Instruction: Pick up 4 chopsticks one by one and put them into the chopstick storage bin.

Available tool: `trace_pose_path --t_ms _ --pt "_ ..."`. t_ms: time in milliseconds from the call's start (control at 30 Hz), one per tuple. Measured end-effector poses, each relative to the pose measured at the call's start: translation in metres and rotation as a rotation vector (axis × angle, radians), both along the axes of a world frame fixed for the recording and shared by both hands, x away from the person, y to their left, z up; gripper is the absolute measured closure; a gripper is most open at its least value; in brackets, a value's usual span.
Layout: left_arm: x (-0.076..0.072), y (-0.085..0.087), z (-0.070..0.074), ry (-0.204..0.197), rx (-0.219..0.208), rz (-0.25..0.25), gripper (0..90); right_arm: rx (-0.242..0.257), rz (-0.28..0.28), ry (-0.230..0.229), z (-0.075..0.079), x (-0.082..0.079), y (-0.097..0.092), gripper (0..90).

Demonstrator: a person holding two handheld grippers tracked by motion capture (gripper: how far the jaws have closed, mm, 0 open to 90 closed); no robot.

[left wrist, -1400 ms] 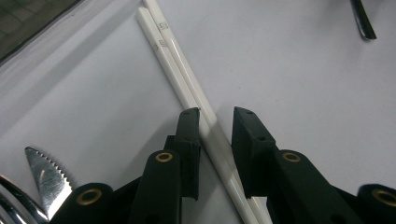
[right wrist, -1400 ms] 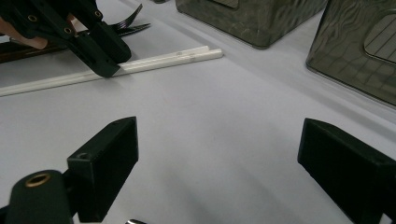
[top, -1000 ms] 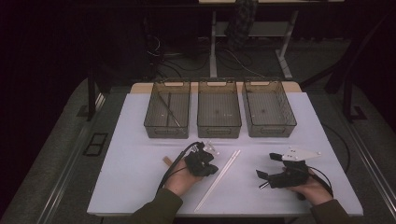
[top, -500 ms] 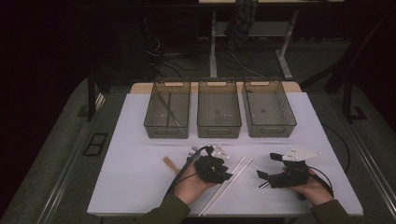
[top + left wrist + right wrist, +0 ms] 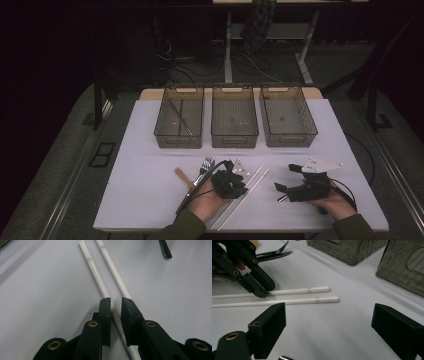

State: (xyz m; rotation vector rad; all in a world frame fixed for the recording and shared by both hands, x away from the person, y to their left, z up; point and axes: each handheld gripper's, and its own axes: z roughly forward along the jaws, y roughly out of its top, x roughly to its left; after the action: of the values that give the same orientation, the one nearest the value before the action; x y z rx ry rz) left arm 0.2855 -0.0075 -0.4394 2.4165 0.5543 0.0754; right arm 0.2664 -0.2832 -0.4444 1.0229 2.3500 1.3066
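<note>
Two white chopsticks (image 5: pixel 248 187) lie side by side on the white table, in front of the middle bin. My left gripper (image 5: pixel 241 190) is down over them. In the left gripper view its jaws (image 5: pixel 116 301) straddle the left chopstick (image 5: pixel 96 272) and have just been closing, with a small gap still showing beside the stick. The other chopstick (image 5: pixel 115 270) runs just outside the right jaw. My right gripper (image 5: pixel 279 192) rests to the right, open wide with nothing between its fingers (image 5: pixel 329 312). From there I see the left gripper (image 5: pixel 263 291) tipped onto the farther chopstick (image 5: pixel 307 290).
Three clear brown bins (image 5: pixel 178 137) (image 5: pixel 234 137) (image 5: pixel 287 137) stand in a row at the back; the left one holds thin dark sticks. A fork (image 5: pixel 202 170) and a small wooden piece (image 5: pixel 181 175) lie left of my left hand.
My left gripper has moved right, from beside the wooden piece onto the chopsticks; the fork now shows to its left. The right gripper has stayed put.
</note>
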Motion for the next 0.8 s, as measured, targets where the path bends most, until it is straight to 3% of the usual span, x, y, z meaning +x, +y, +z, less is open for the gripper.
trace_pose_path --t_ms 267,400,500,800 --pt "0.002 0.002 0.002 -0.009 0.021 0.020 79.6 -0.005 -0.001 -0.001 0.000 -0.001 -0.001 11.8" --pt "0.002 0.005 0.002 0.002 0.019 0.064 80.8 -0.005 0.000 -0.001 0.000 -0.001 -0.001 11.8" --pt "0.000 0.007 0.000 0.016 -0.007 0.123 81.2 -0.005 0.000 -0.001 0.000 -0.001 0.000 11.8" --pt "-0.010 0.004 -0.002 -0.023 -0.013 0.194 83.1 -0.005 0.005 -0.002 0.000 -0.001 0.001 11.8"
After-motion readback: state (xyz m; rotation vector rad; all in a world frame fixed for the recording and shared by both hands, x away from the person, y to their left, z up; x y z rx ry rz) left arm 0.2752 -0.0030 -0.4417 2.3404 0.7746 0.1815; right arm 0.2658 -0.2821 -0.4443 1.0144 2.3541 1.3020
